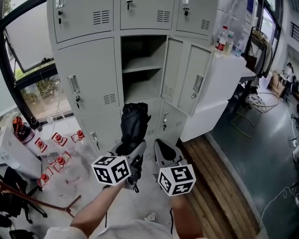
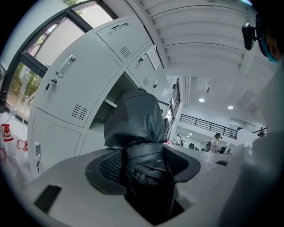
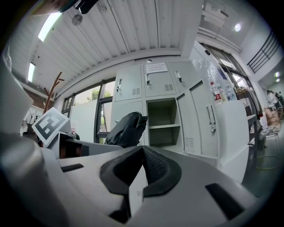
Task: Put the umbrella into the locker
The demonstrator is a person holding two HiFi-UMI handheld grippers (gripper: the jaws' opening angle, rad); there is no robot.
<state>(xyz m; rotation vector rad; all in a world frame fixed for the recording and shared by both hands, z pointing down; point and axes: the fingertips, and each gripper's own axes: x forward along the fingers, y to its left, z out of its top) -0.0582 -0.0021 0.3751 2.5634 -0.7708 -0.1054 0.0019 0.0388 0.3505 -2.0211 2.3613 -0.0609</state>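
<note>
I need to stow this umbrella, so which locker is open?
The centre locker, beyond the umbrella: its inside and shelf show. The left one and the three above are shut.

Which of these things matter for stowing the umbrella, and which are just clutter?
Job:
- umbrella, folded, clamped in the left gripper
- open locker compartment
- its open door
- right gripper, shut and empty

Lying about:
- red-capped bottles on the floor
- bottles on the white cabinet
- wire chair
</note>
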